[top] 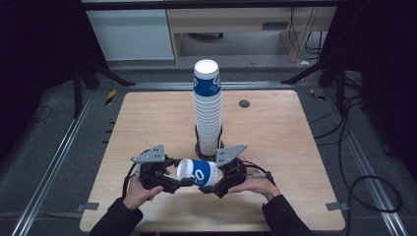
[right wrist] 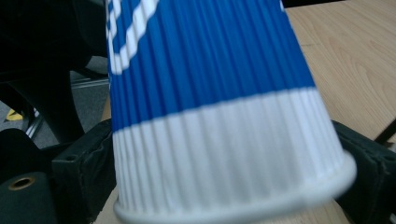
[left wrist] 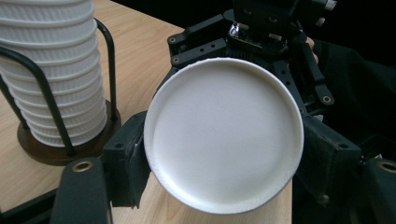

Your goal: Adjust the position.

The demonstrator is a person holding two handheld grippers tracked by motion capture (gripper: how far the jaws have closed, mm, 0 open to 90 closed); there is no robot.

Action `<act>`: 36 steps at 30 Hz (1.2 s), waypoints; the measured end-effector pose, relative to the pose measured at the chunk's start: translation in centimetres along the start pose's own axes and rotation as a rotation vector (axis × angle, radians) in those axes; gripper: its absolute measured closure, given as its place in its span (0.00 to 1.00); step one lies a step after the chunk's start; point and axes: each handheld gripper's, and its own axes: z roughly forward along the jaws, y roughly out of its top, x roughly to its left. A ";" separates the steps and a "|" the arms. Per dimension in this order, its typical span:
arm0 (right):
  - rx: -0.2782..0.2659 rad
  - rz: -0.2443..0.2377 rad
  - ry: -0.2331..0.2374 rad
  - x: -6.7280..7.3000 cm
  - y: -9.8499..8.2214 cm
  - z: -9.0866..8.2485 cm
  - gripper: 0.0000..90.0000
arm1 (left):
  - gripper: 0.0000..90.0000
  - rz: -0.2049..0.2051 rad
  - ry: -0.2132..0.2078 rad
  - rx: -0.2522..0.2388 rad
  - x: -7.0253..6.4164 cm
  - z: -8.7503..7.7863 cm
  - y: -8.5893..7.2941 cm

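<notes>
Tabletop (top: 295,147) near edge: cup (top: 197,173) btwn both grippers, stack (top: 208,113) just behind.

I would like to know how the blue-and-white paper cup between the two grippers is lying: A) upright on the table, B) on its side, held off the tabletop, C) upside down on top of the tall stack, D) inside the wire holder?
B: in the high view the cup lies sideways between the left gripper and the right gripper, in front of the stack of cups.
</notes>
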 end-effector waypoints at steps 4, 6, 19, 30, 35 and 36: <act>-0.009 -0.014 0.012 0.2 0.1 0.2 0.14 | 0.30 0.003 -0.012 0.009 -0.1 0.2 0.0; -0.011 -0.017 0.010 0.2 0.0 0.1 0.15 | 0.30 -0.004 -0.019 0.008 0.0 0.1 -0.1; 0.026 -0.033 -0.026 0.0 0.0 -0.6 0.17 | 0.22 0.001 0.004 0.054 0.4 -0.4 0.1; 0.145 -0.093 -0.047 0.3 -0.5 0.4 0.16 | 0.18 0.046 0.012 0.252 0.8 0.8 -0.8; 0.202 -0.109 -0.023 0.7 -0.8 1.5 0.16 | 0.19 0.067 -0.009 0.335 0.6 2.1 -1.4; 0.209 -0.117 -0.019 0.8 -0.8 1.7 0.16 | 0.19 0.073 -0.014 0.352 0.5 2.4 -1.5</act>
